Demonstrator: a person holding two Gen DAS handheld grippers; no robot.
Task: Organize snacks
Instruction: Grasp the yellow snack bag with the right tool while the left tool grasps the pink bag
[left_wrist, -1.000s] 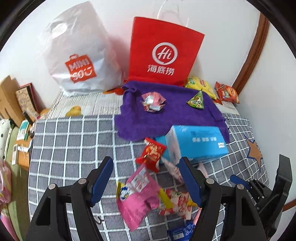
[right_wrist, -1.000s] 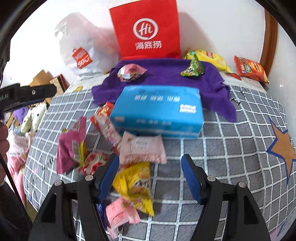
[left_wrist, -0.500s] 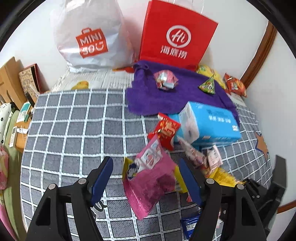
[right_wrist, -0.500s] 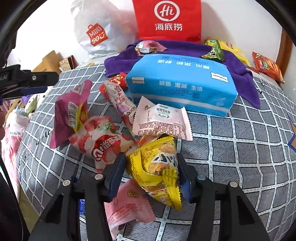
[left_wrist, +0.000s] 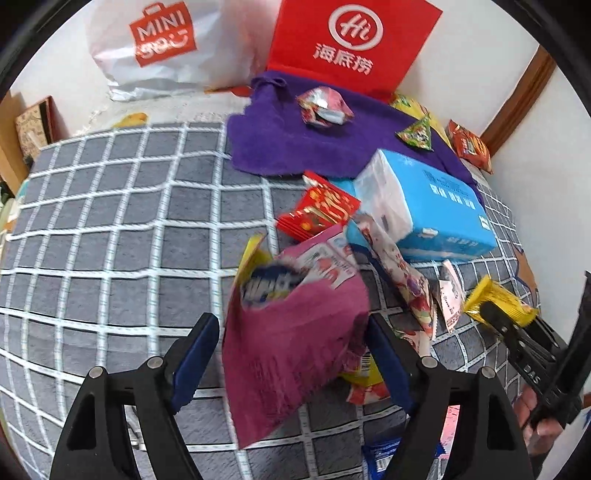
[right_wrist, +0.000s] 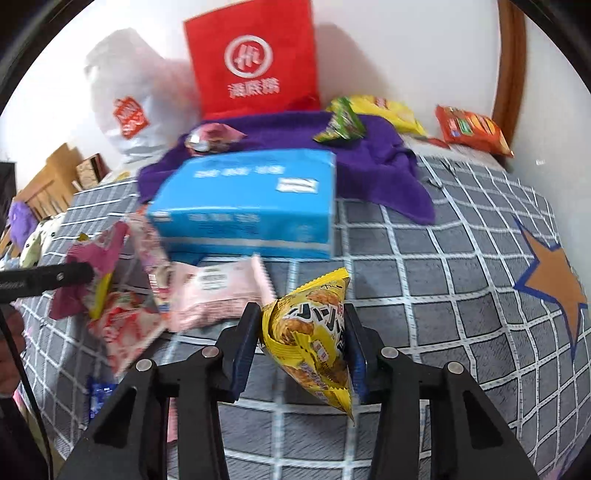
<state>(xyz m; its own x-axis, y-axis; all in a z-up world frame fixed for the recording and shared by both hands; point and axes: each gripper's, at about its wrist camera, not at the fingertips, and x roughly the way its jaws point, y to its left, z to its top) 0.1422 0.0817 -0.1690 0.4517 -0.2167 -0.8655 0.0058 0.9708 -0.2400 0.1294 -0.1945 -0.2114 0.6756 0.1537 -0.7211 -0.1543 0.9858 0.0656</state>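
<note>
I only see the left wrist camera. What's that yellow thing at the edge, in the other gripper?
Observer: A yellow snack packet with a fried-snack picture on it. The right gripper has both pads pressed on it, and its jaws have just been closing.
Child: What's beside it?
Observer: A pale pink packet lies flat just to its left, in front of the blue tissue pack.
Child: And on the other side?
Observer: Only the checked cover, with a big orange star patch sewn on it further right.
</note>
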